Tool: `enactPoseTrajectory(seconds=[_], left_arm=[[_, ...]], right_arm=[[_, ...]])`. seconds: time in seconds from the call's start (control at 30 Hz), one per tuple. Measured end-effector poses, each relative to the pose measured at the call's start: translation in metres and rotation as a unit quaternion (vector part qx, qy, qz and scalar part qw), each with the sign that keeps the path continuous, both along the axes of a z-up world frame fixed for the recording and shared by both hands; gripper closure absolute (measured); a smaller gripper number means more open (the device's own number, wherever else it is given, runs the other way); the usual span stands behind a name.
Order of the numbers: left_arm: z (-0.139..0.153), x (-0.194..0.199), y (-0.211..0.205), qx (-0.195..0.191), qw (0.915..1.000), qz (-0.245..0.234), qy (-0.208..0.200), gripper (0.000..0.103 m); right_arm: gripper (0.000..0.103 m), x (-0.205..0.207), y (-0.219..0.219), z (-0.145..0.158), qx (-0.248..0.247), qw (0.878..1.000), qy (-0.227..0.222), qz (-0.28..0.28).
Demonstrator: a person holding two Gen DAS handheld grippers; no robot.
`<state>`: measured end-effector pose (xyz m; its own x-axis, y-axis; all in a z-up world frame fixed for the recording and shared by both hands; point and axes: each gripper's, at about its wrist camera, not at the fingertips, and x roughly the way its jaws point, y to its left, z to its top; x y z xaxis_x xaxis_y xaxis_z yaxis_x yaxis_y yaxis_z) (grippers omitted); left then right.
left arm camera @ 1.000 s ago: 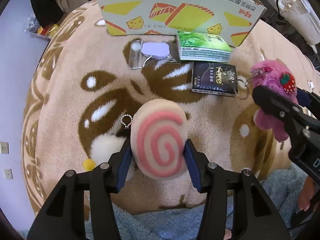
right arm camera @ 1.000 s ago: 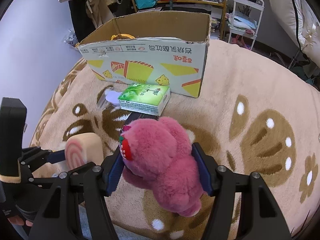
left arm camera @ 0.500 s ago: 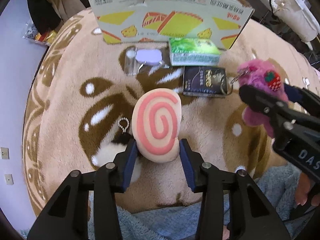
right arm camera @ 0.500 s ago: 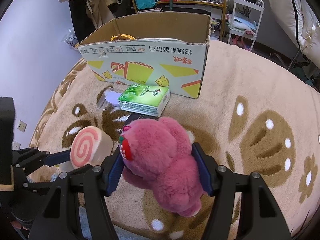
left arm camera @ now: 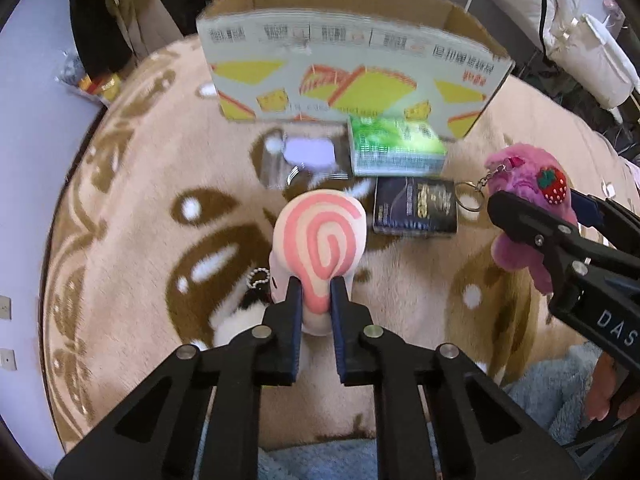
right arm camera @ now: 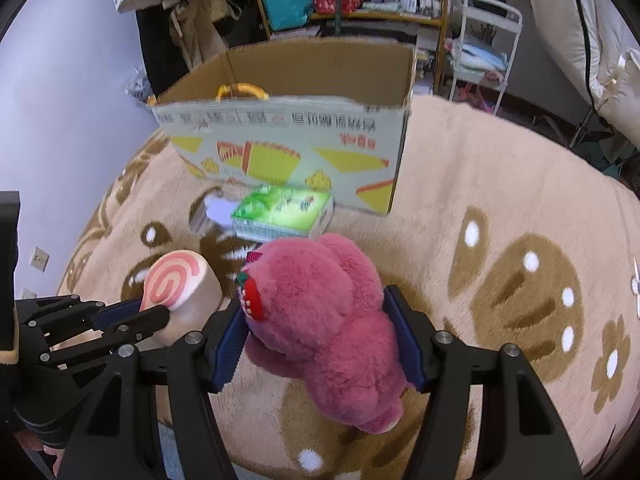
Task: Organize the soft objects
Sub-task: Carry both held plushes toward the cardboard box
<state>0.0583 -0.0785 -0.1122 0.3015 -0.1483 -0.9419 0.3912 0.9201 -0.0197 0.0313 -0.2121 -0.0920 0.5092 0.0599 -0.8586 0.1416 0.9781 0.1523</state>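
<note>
Both toys up, neither boxed yet. Left hand-held gripper (left arm camera: 316, 294) just squeezed tight on swirl cushion (left arm camera: 320, 236); right hand-held gripper (right arm camera: 320, 340) clamped on pink bear (right arm camera: 324, 320). Cardboard box (right arm camera: 288, 144) waits at blanket's (right arm camera: 500, 184) far edge; tissue pack (right arm camera: 284, 216) lies before it.

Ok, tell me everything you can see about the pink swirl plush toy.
The pink swirl plush toy is a soft, fuzzy cream roll with a pink spiral on its flat face. The left gripper, whose jaws have just been closing, pinches its lower edge, squashing it there. It stands upright over the beige blanket, a bead chain hanging beside it.
</note>
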Motion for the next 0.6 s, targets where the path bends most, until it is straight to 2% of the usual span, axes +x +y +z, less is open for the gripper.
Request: enactPoseTrajectory(seconds=[0.27, 0.4, 0.6], left_arm=[[0.017, 0.004, 0.01, -0.047, 0.9988, 0.008, -0.014, 0.09], [0.031, 0.0, 0.013, -0.069, 0.997, 0.004, -0.036, 0.09], [0.046, -0.008, 0.012, -0.079, 0.9942, -0.002, -0.073, 0.09]], right_arm=[[0.034, 0.001, -0.003, 0.005, 0.008, 1.0, -0.012, -0.006], [0.034, 0.0, -0.002, 0.011, 0.008, 1.0, -0.027, -0.005], [0.034, -0.005, -0.004, 0.026, 0.015, 0.998, -0.067, -0.013]])
